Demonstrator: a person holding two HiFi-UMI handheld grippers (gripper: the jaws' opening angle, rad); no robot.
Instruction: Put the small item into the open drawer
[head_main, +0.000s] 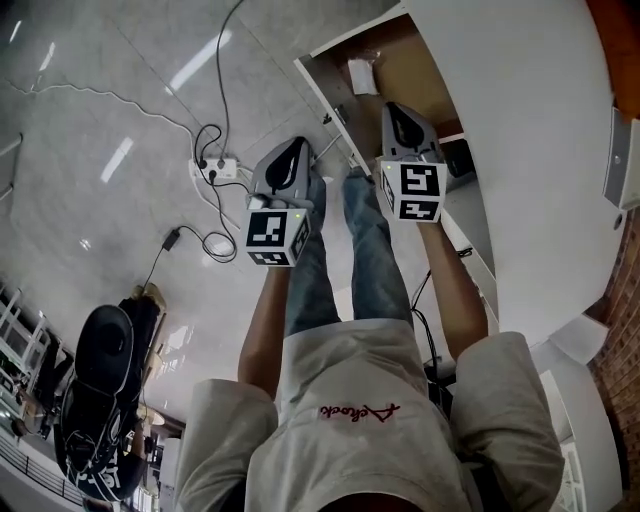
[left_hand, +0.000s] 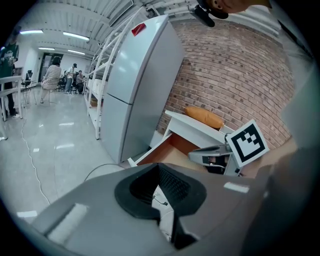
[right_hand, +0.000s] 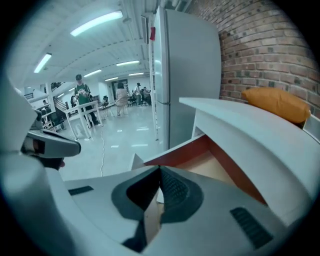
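Right claw (right_hand: 159, 168) closed and empty, open drawer (right_hand: 210, 167) beyond, fridge (right_hand: 192, 80) behind

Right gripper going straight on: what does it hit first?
Likely the open drawer, its wooden bottom near the small white item; nothing shows between it and the right gripper, though depth is unclear.
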